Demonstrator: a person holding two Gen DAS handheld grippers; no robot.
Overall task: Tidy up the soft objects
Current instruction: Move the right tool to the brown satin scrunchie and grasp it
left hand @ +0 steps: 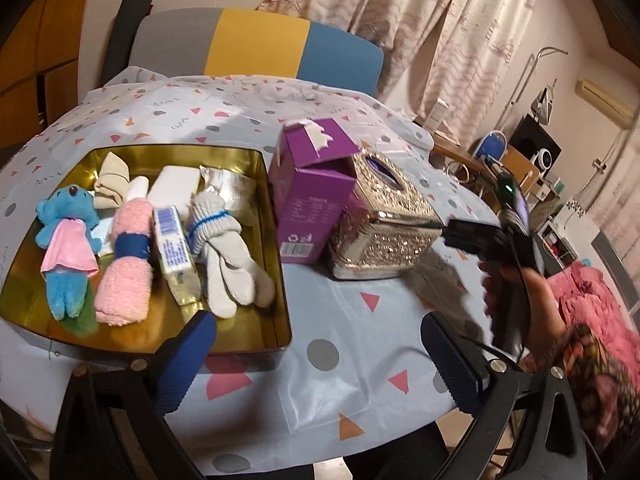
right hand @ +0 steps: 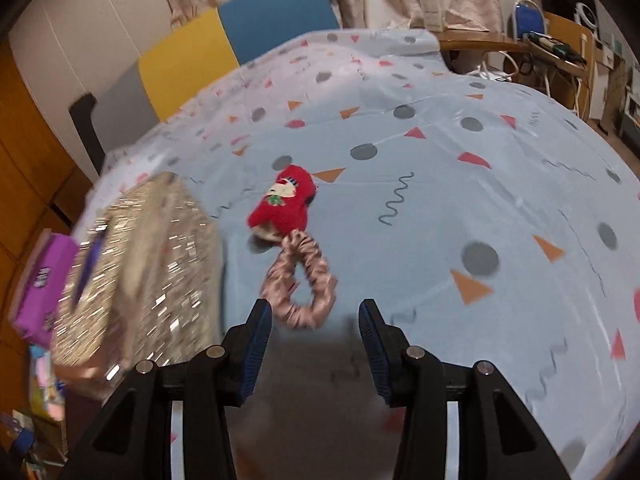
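A gold tin tray (left hand: 276,240) holds several soft things: a blue plush toy in a pink dress (left hand: 66,240), a rolled pink towel (left hand: 126,264), a tissue pack (left hand: 174,244), banded white gloves (left hand: 224,248) and beige socks (left hand: 112,184). My left gripper (left hand: 320,360) hovers wide open over the tablecloth by the tray's near right corner, nothing between its fingers. In the right wrist view a red mitten (right hand: 284,204) and a pink scrunchie (right hand: 300,284) lie on the cloth. My right gripper (right hand: 314,340) is open, its empty fingertips just short of the scrunchie.
A purple box (left hand: 308,200) and a glittery tissue box (left hand: 384,224) stand right of the tray; the tissue box (right hand: 140,272) is close on the right gripper's left. A person's hand (left hand: 532,300) holds the right gripper. A chair (left hand: 256,44) stands behind the table.
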